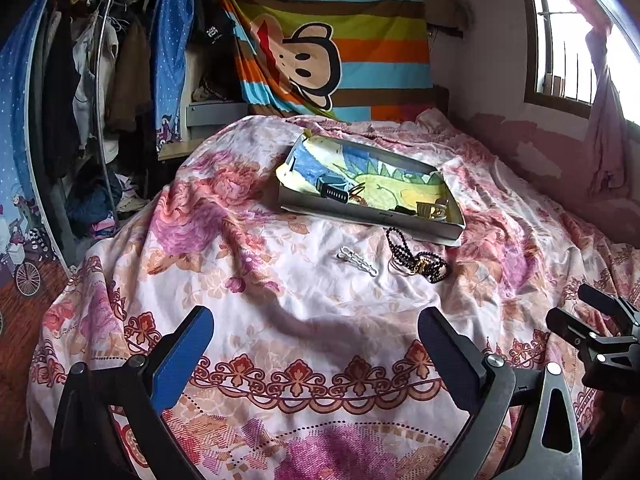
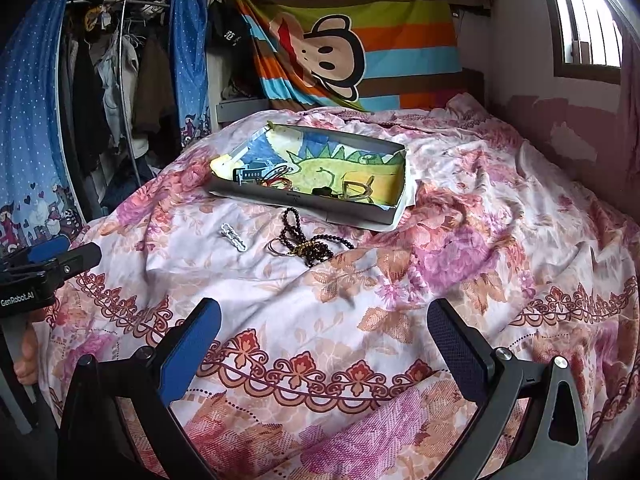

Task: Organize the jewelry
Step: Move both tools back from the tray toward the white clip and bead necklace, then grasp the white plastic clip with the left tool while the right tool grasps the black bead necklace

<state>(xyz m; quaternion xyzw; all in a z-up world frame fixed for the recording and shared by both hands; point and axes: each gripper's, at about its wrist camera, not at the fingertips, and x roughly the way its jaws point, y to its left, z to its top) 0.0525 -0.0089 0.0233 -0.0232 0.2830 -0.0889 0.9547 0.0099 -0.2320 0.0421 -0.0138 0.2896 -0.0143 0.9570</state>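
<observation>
A shallow grey box (image 1: 400,227) (image 2: 352,211) lined with a dinosaur drawing lies on the floral bedspread. It holds a black comb clip (image 1: 334,191) (image 2: 250,174), hair ties and a tan claw clip (image 1: 432,208) (image 2: 356,190). In front of it lie a white hair clip (image 1: 357,261) (image 2: 234,237), a dark bead necklace (image 1: 416,254) (image 2: 308,240) and a thin ring bangle (image 1: 398,267) (image 2: 277,247). My left gripper (image 1: 316,344) is open and empty, well short of them. My right gripper (image 2: 324,340) is open and empty too.
The bed (image 1: 280,320) fills the view, with a wall and window (image 1: 572,40) on the right. A clothes rack (image 1: 100,80) and blue curtain stand at the left. A striped monkey blanket (image 1: 320,48) hangs behind. The other gripper shows at each view's edge (image 1: 600,340) (image 2: 48,268).
</observation>
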